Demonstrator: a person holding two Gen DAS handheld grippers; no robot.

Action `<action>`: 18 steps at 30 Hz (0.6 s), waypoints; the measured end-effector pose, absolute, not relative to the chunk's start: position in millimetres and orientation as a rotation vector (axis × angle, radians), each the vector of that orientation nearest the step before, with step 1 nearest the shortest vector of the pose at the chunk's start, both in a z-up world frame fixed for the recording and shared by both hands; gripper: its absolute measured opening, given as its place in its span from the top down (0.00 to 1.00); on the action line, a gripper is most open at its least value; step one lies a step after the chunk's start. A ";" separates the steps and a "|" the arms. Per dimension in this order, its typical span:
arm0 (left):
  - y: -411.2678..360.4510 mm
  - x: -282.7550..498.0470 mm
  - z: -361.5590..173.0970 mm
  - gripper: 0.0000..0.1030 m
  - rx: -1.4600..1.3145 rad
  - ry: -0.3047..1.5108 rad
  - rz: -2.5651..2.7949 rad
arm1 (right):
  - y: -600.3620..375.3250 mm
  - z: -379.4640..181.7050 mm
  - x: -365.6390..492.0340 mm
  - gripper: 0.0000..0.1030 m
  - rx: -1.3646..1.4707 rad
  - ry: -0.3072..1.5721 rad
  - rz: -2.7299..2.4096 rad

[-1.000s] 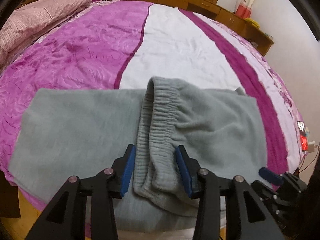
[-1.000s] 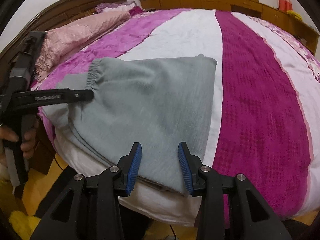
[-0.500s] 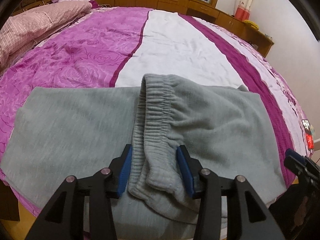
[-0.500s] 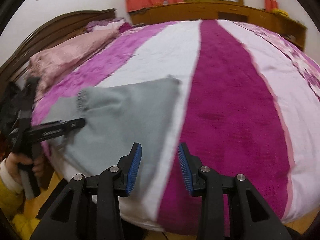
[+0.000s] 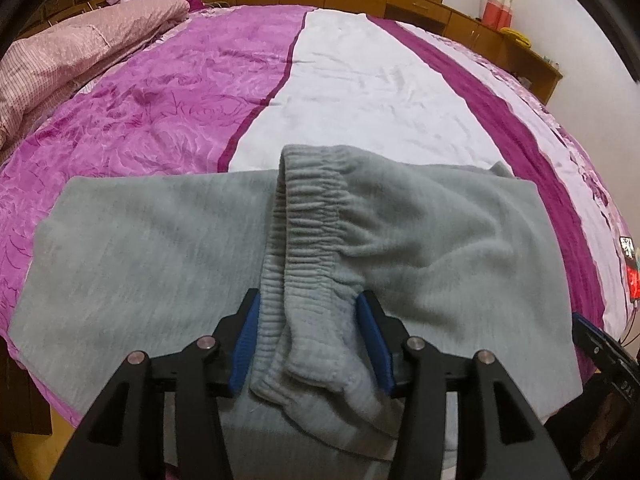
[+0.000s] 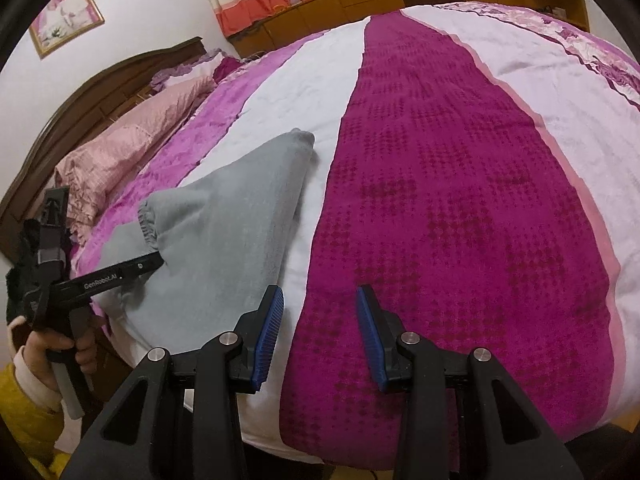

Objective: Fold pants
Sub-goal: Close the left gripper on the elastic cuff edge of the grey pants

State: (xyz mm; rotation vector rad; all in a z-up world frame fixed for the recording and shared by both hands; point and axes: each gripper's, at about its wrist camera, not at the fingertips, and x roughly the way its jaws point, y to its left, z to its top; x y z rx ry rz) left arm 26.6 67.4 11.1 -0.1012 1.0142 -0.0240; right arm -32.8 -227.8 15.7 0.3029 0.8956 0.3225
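a: the left gripper (image 5: 308, 336) has its blue pads either side of the bunched waistband (image 5: 310, 240), cloth filling the gap; whether it truly pinches is hard to tell.

b: and the right gripper (image 6: 320, 336)?

a: its jaws stand apart with nothing between them, hovering above the near edge of the bed (image 6: 460, 200), just beside the pants (image 5: 420, 240).

b: where do the pants lie?

a: along the bed's near edge, toward the headboard (image 6: 100, 92) end. the waistband end is folded over onto the legs, its elastic running from the near edge inward.

b: so which step is this?

a: it looks like the waistband fold is being set down. next probably calls for letting the waistband go and smoothing it, then taking the far left end across for another fold, edges kept aligned.
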 end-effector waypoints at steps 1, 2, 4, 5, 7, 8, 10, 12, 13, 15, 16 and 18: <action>67.6 27.2 10.7 0.51 -0.105 1.017 -0.024 | -227.8 15.8 -33.0 0.69 0.306 0.893 0.324; 68.1 27.6 10.4 0.50 -0.109 1.020 -0.025 | -227.9 15.7 -32.5 0.69 0.309 0.892 0.324; 68.1 28.0 10.5 0.50 -0.110 1.024 -0.026 | -228.0 15.6 -32.3 0.69 0.313 0.890 0.326; 67.8 27.8 10.5 0.50 -0.107 1.022 -0.026 | -227.4 16.0 -32.6 0.69 0.313 0.889 0.326; 67.2 27.5 10.4 0.50 -0.104 1.017 -0.023 | -226.9 16.8 -32.7 0.69 0.316 0.885 0.329; 66.9 27.3 10.3 0.50 -0.104 1.015 -0.021 | -227.0 17.1 -32.7 0.69 0.317 0.883 0.330; 66.1 27.2 10.6 0.50 -0.100 1.014 -0.017 | -227.2 18.3 -33.3 0.69 0.319 0.876 0.334; 65.5 27.0 10.9 0.50 -0.098 1.017 -0.014 | -227.6 19.2 -33.3 0.69 0.323 0.872 0.336; 64.8 26.9 11.2 0.50 -0.093 1.018 -0.012 | -227.7 19.6 -32.7 0.69 0.329 0.871 0.337; 61.7 26.9 12.7 0.50 -0.067 1.024 -0.004 | -227.7 20.7 -31.8 0.69 0.340 0.868 0.340; 59.3 27.9 13.8 0.50 -0.048 1.029 -0.001 | -227.9 21.0 -32.2 0.69 0.344 0.866 0.342; 56.7 29.6 14.5 0.50 -0.029 1.038 0.011 | -228.1 22.1 -33.3 0.69 0.348 0.858 0.348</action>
